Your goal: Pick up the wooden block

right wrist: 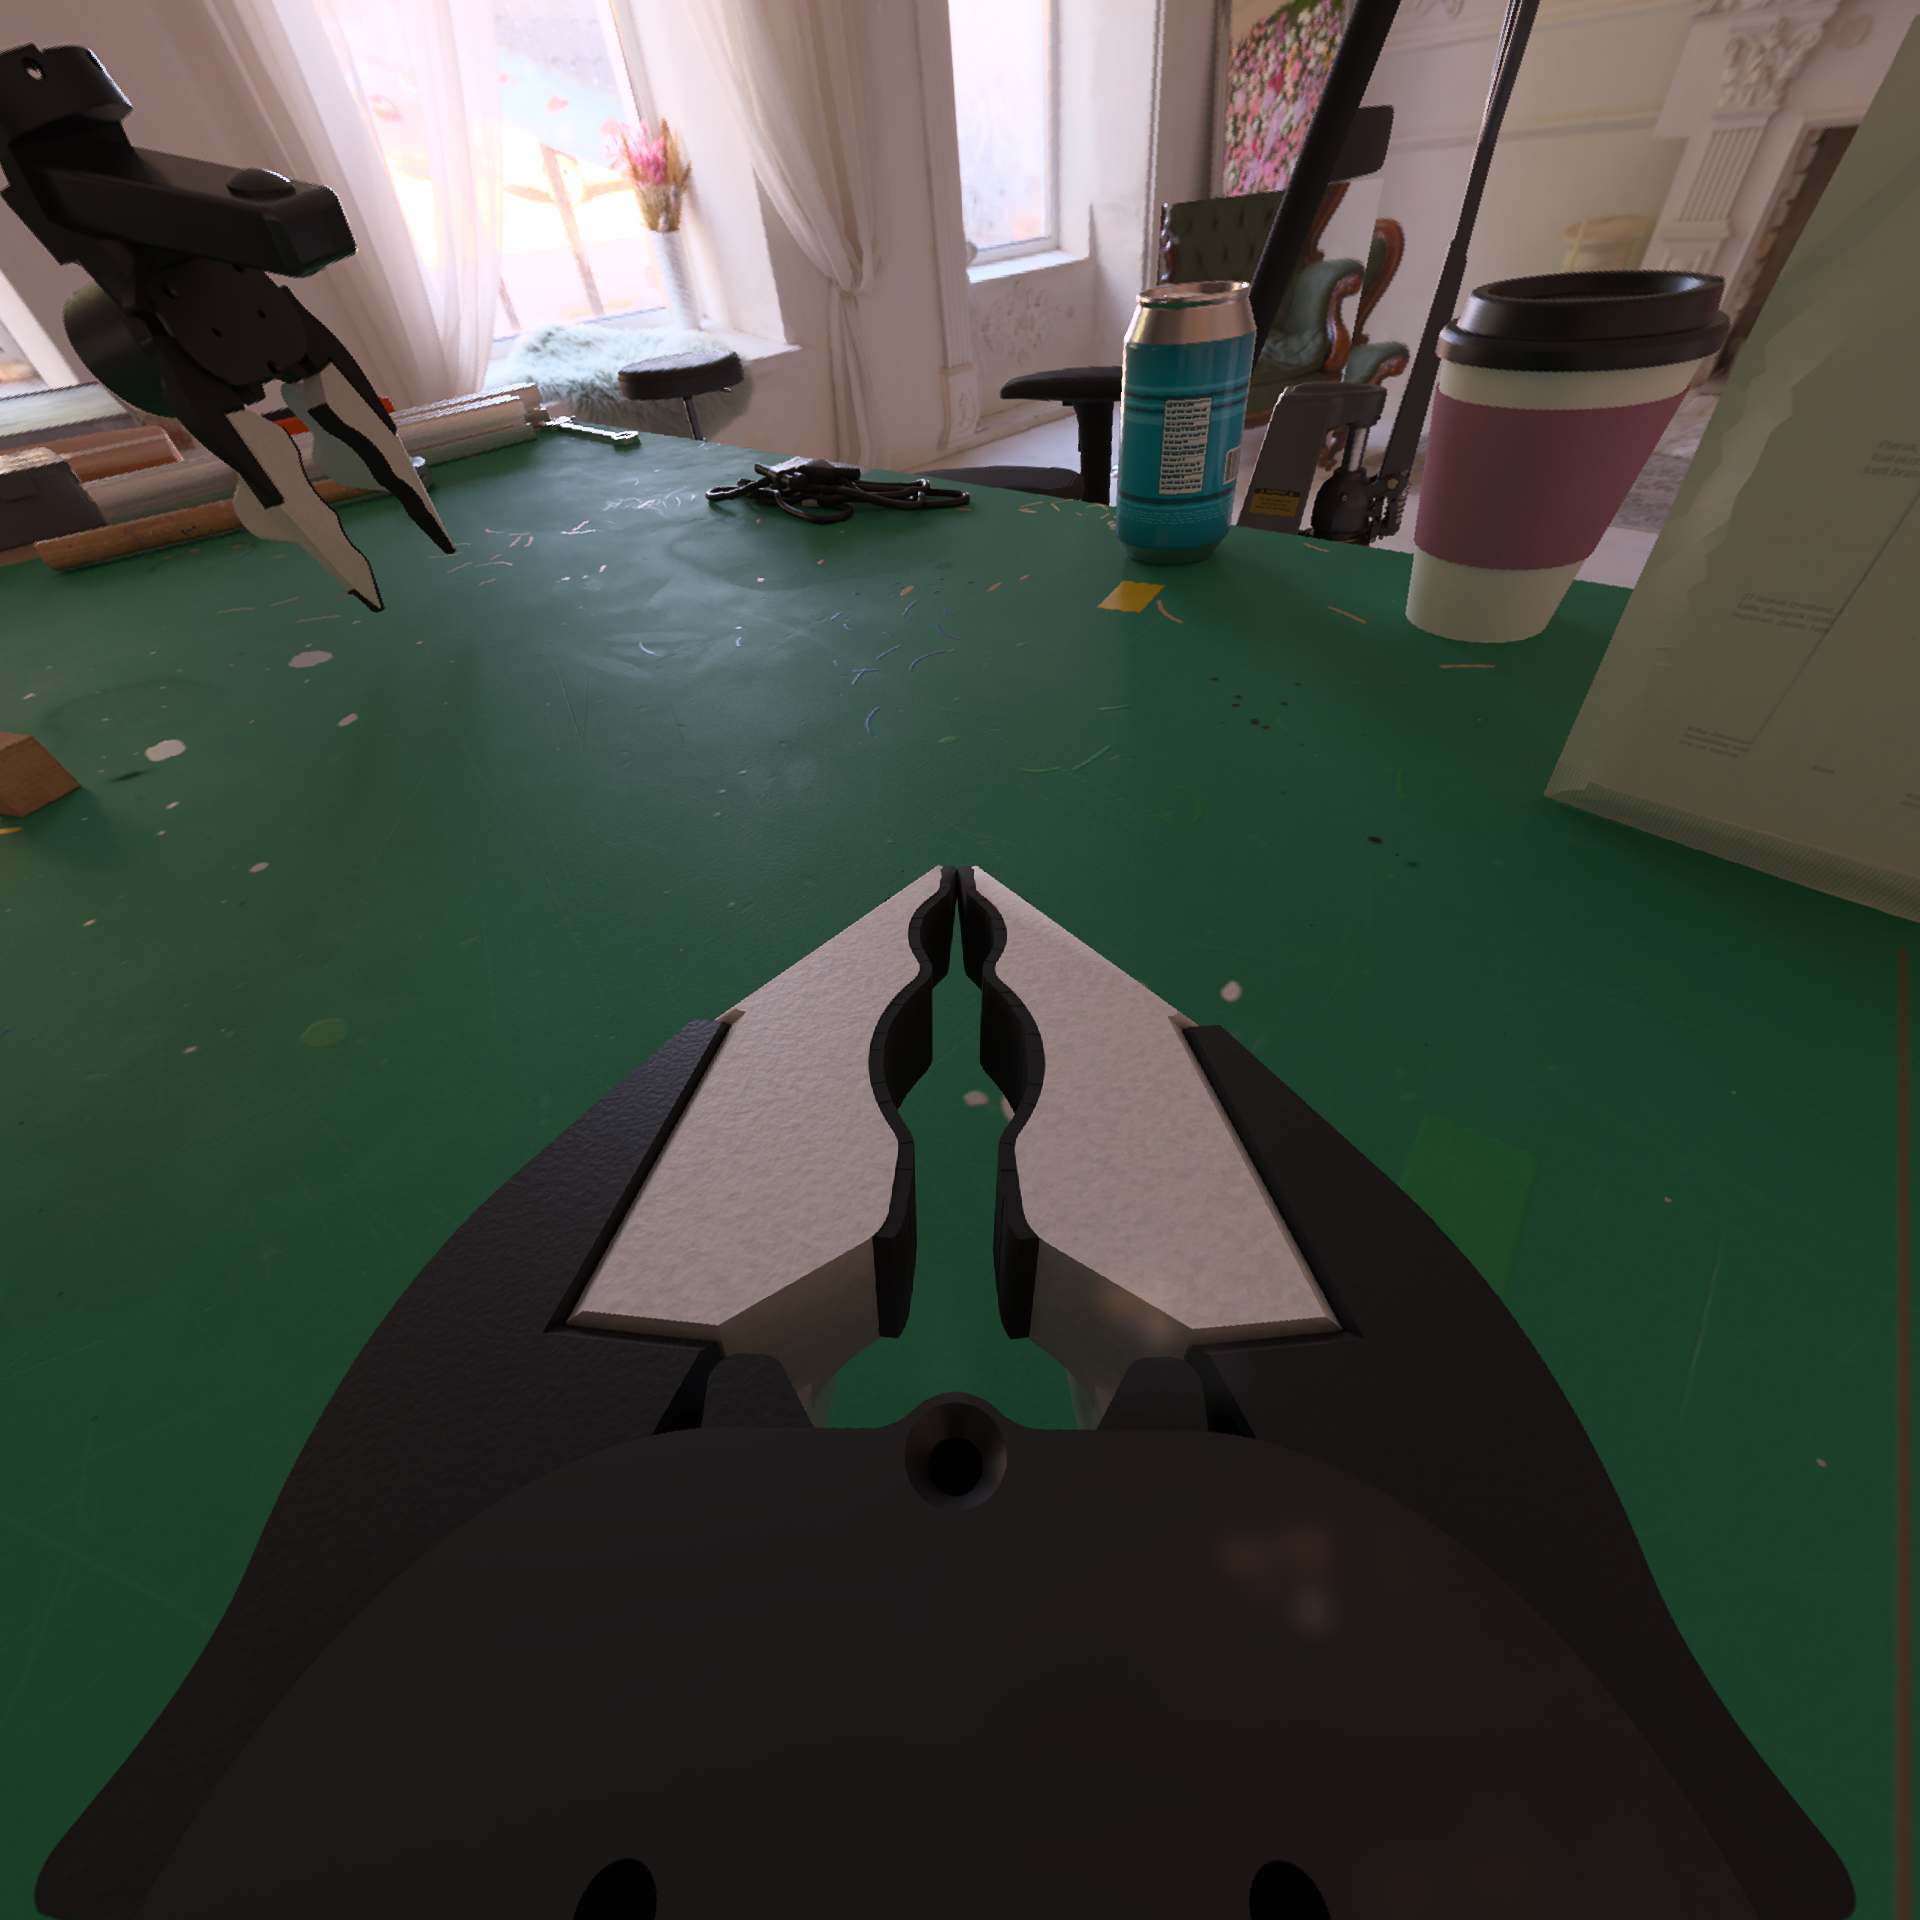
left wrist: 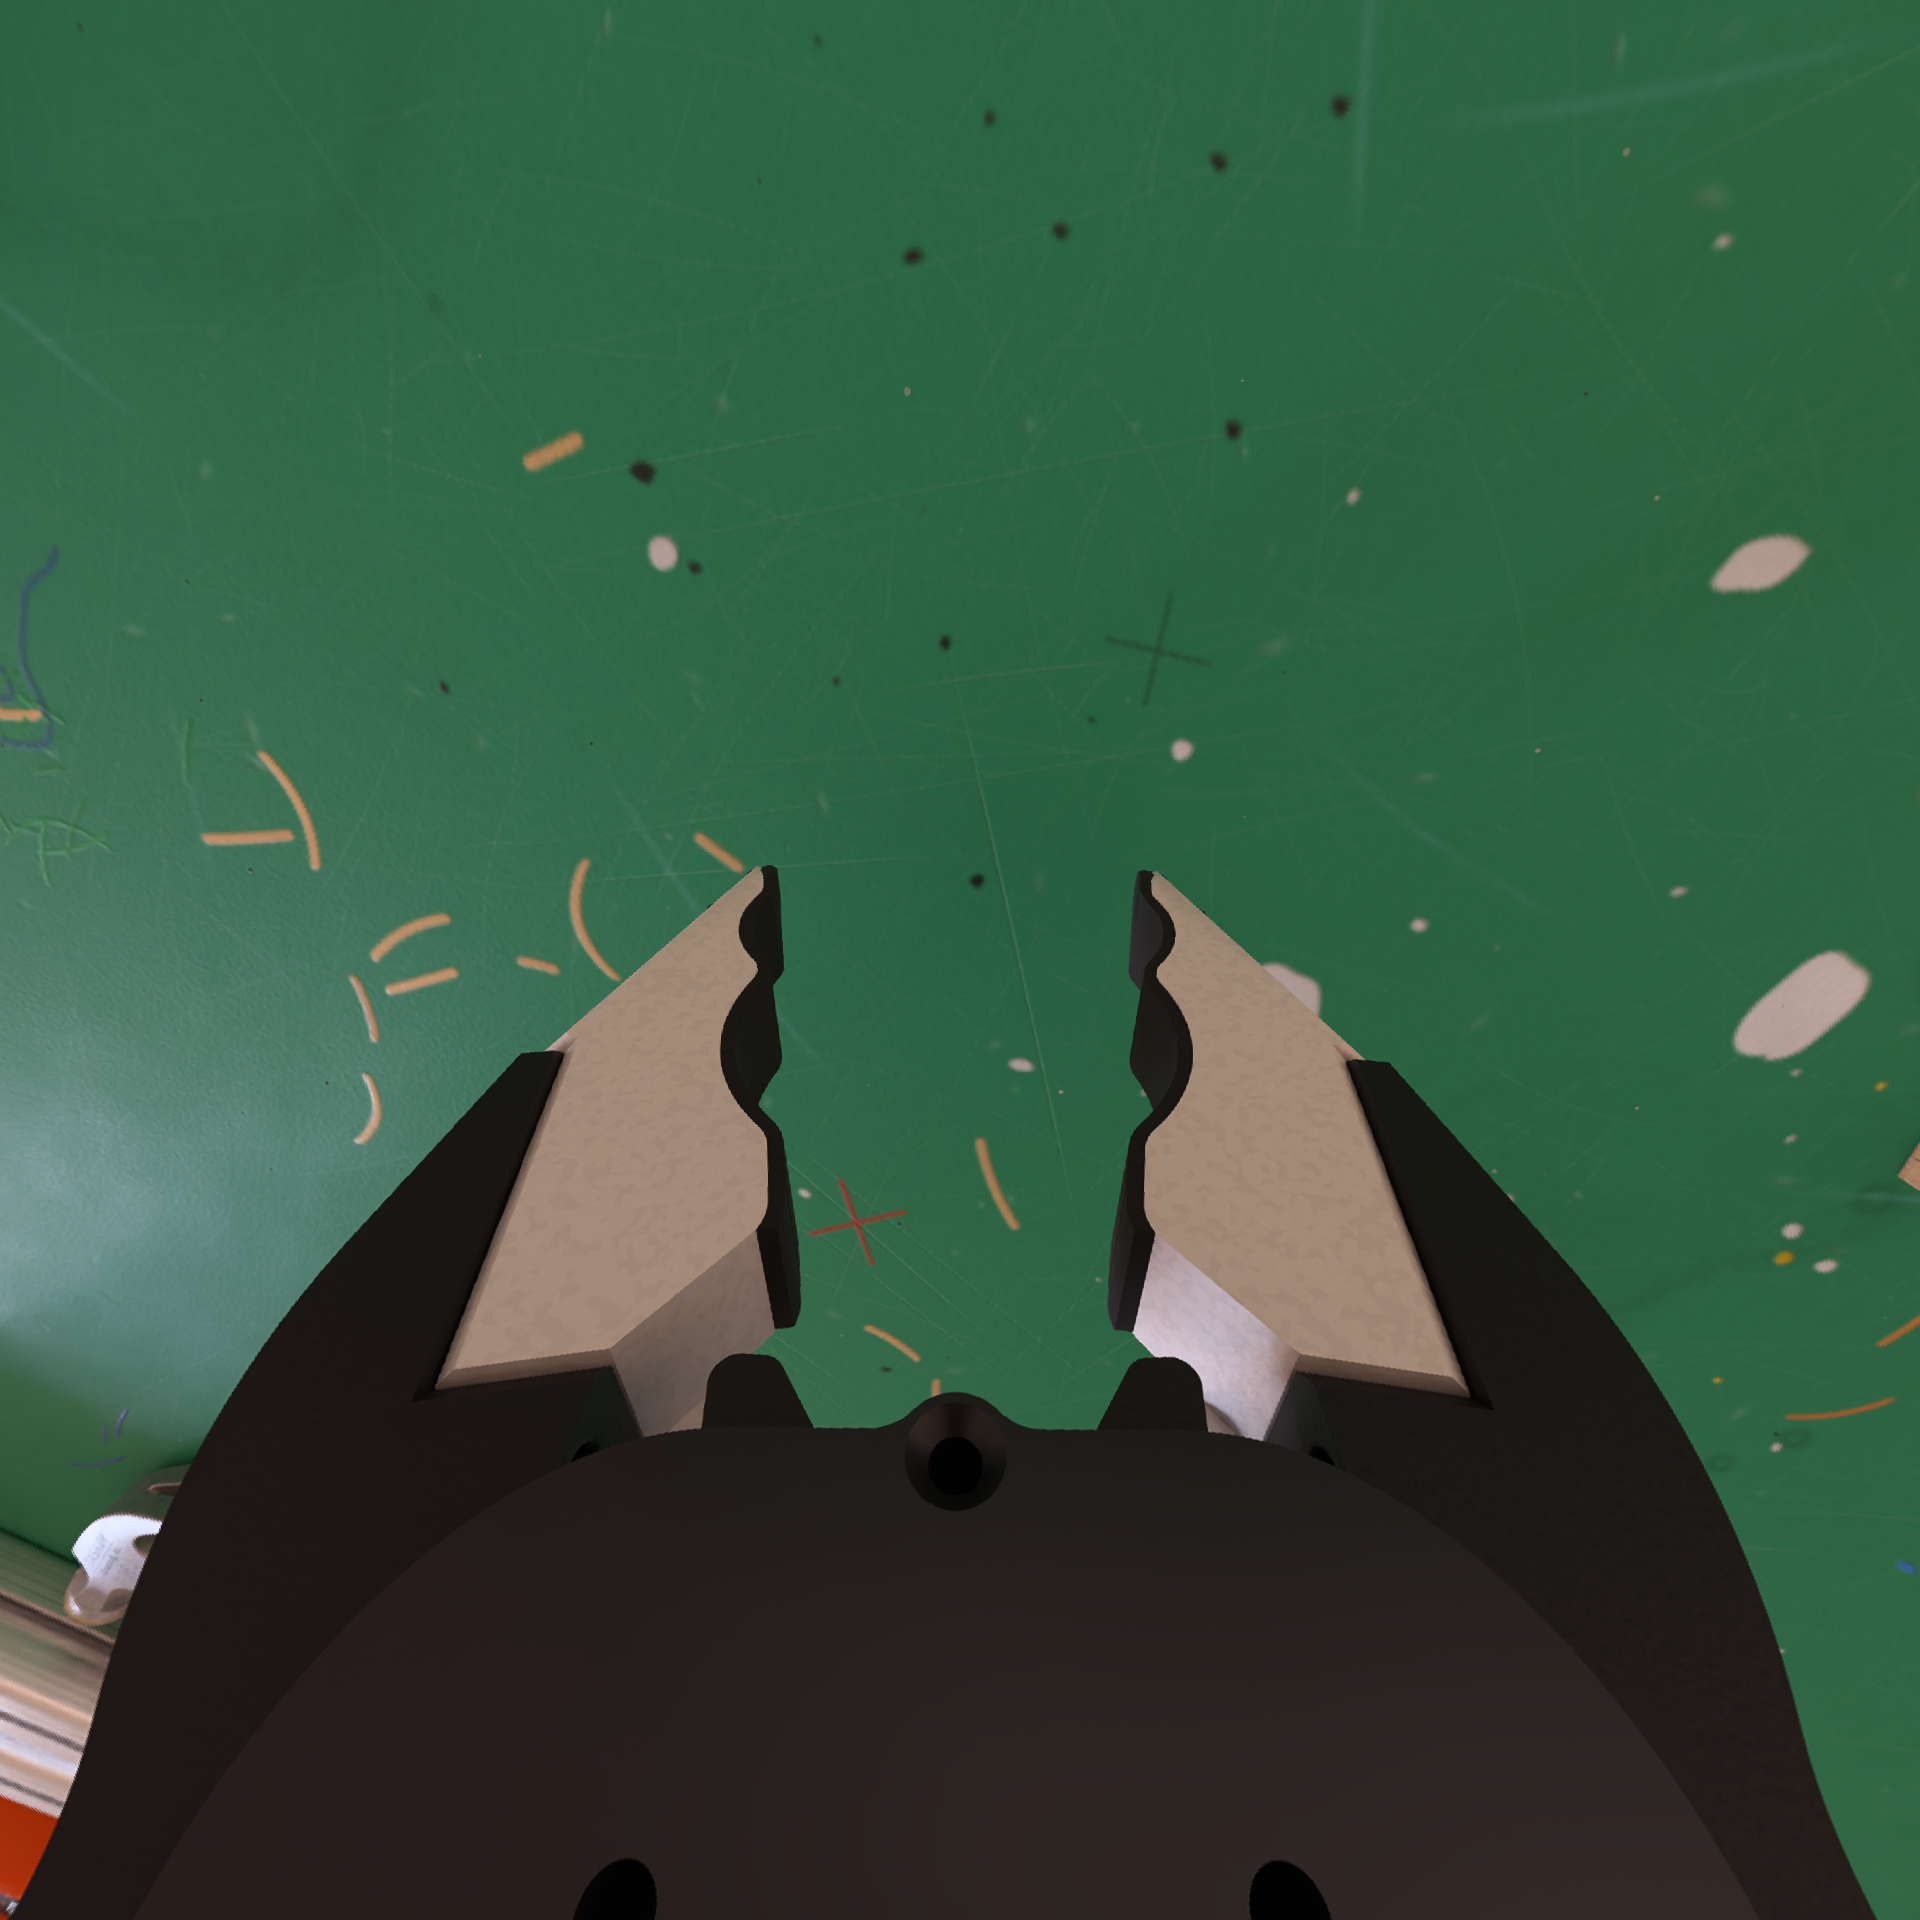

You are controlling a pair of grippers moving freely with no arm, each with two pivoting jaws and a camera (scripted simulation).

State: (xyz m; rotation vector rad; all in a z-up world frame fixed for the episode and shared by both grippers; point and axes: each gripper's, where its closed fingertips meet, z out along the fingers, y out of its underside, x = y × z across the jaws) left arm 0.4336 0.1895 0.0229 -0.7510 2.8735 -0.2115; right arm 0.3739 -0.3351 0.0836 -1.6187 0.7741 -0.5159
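The wooden block point(right wrist: 31, 774) lies on the green table point(right wrist: 727, 831) at the far left edge of the right wrist view, partly cut off. A sliver of it shows at the right edge of the left wrist view point(left wrist: 1910, 1169). My left gripper point(left wrist: 956, 883) is open and empty, pointing down at the bare green mat. It also shows in the right wrist view point(right wrist: 410, 577), hovering above the table at the upper left, well beyond the block. My right gripper point(right wrist: 958, 873) is shut and empty, low over the table's middle.
A teal can point(right wrist: 1184, 416), a lidded paper cup point(right wrist: 1548, 457) and a pale green box point(right wrist: 1787, 582) stand at the back right. Black straps point(right wrist: 831, 488) lie at the far edge. Wooden and metal bars point(right wrist: 156, 488) lie at the back left.
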